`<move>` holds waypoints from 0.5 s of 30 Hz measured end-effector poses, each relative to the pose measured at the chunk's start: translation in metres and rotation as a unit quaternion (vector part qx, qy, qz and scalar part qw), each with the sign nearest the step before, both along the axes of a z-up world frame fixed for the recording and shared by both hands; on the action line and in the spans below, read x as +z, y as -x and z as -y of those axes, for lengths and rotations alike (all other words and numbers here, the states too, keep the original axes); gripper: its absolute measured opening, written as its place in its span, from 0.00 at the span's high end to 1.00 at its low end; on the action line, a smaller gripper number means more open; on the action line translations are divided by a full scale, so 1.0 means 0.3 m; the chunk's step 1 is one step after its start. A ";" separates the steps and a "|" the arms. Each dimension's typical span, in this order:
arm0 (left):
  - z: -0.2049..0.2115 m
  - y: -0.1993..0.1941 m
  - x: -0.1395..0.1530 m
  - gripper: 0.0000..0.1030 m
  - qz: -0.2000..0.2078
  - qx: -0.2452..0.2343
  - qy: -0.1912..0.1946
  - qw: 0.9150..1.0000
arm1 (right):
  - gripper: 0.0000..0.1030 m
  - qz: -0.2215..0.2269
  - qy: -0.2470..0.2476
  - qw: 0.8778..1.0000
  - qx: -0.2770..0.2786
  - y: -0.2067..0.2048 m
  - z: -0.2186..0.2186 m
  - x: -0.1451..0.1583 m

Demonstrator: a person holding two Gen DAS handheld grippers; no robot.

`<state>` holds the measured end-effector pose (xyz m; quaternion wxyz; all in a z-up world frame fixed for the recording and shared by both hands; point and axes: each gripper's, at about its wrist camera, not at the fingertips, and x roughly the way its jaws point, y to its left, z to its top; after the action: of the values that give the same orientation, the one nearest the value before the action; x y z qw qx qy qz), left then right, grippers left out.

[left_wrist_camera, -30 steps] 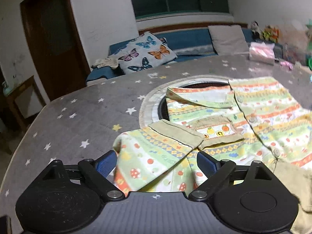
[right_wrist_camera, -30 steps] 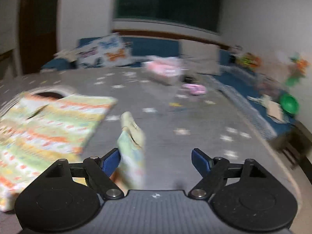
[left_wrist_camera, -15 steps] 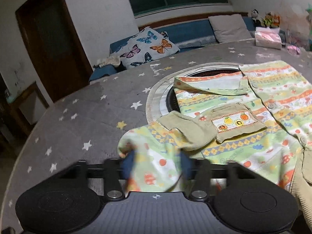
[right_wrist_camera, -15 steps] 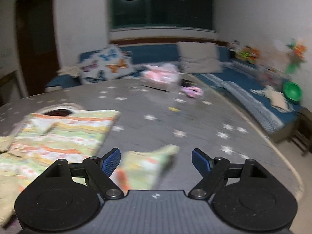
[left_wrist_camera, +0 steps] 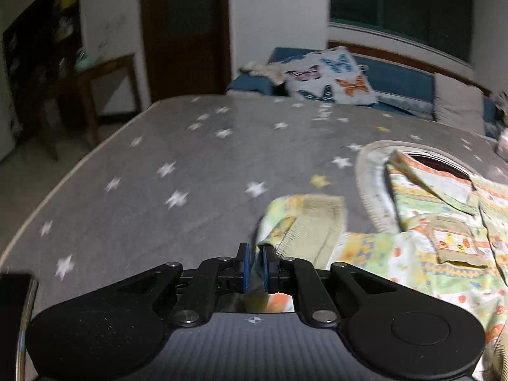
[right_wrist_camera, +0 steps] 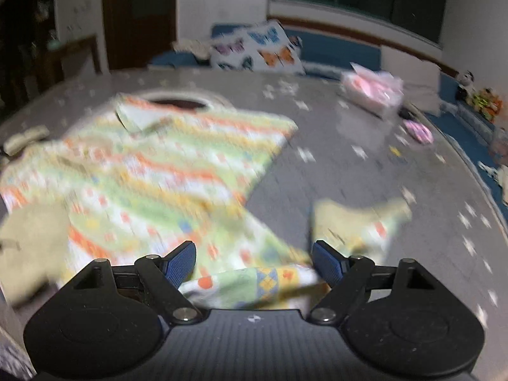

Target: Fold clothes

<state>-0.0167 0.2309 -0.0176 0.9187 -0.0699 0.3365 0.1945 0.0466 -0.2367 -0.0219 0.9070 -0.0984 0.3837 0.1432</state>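
Observation:
A child's striped green, yellow and orange patterned shirt (left_wrist_camera: 444, 247) lies spread on the grey star-print table cover (left_wrist_camera: 190, 165). My left gripper (left_wrist_camera: 255, 265) is shut on the shirt's left sleeve (left_wrist_camera: 304, 222), near its beige cuff. In the blurred right wrist view the shirt body (right_wrist_camera: 152, 171) fills the left side. The right sleeve (right_wrist_camera: 358, 225) lies to the right. My right gripper (right_wrist_camera: 254, 262) is open, with a fold of the sleeve fabric (right_wrist_camera: 250, 282) lying between its fingers.
A round opening with a pale rim (left_wrist_camera: 371, 165) sits in the table under the shirt's collar. A pink tissue pack (right_wrist_camera: 371, 87) and a small pink item (right_wrist_camera: 419, 131) lie at the far right. A blue sofa with a butterfly pillow (left_wrist_camera: 330, 77) stands behind the table. The table's left edge (left_wrist_camera: 38, 209) is near.
My left gripper closed on the left sleeve and swung left. My right gripper stayed open and moved left toward the shirt, so the right sleeve now lies between its fingers.

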 end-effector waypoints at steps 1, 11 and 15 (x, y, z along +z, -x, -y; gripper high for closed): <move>-0.017 0.013 -0.005 0.88 0.000 0.012 0.009 1.000 | 0.20 -0.002 0.009 1.000 -0.010 0.018 0.020 -0.007; -0.028 0.082 0.024 0.58 0.000 0.048 -0.009 0.999 | 0.20 0.005 -0.016 0.990 -0.137 0.080 0.246 0.027; 0.028 0.080 0.069 0.54 0.021 0.022 -0.019 0.999 | 0.27 0.016 -0.073 0.986 -0.147 -0.011 0.280 0.047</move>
<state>-0.0407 0.2226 0.0031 0.9222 -0.0636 0.3120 0.2195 0.0498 -0.3208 -0.0076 0.9288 0.0229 0.3682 0.0343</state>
